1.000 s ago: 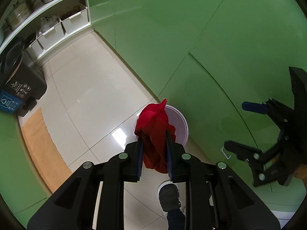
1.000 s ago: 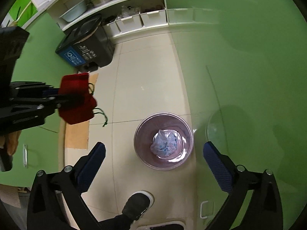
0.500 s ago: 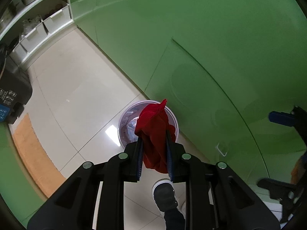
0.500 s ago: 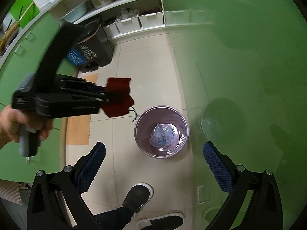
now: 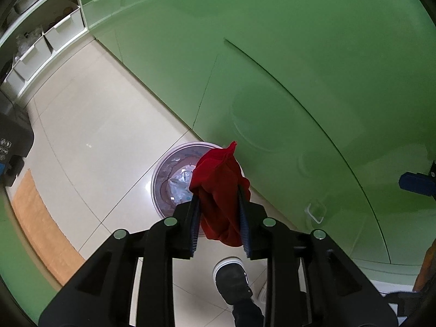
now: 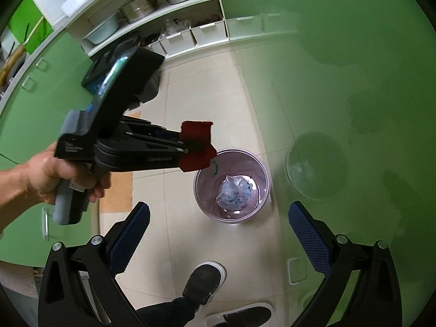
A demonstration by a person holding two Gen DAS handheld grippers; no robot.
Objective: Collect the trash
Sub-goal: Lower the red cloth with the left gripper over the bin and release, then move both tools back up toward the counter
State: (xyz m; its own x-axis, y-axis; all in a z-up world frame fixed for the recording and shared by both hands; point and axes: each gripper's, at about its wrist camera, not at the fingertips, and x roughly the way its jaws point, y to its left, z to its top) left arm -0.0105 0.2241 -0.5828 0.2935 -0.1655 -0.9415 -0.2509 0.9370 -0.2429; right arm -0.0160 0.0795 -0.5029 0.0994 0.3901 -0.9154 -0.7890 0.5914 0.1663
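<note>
Left wrist view: left gripper [image 5: 219,212], both blue pads pressed onto a red cloth [image 5: 220,190] that bunches up between them. Below and just beyond the cloth, a round clear waste bin [image 5: 163,174] on pale floor tiles [image 5: 90,125], a crumpled plastic bag [image 5: 179,184] at its bottom. Bin stands close against a green cabinet front [image 5: 272,68] on its far side; open tile on the near side, running to a tan mat [image 5: 38,218]. One dark shoe [image 5: 231,278] beneath the gripper. At the right edge, one blue pad of the right gripper [image 5: 414,184] only.

Right wrist view: right gripper [image 6: 219,234], fingers spread wide, nothing between them. Seen from the side here, the left gripper hangs above the bin's left rim, cloth clear of the rim, a hand [image 6: 54,174] around its handle. Bin mouth fully visible, unobstructed. Also shown only here: shelves [image 6: 163,8] with pots and white tubs, a dark lidded bin [image 6: 147,81] partly behind the gripper body, and a second shoe [image 6: 239,313].
</note>
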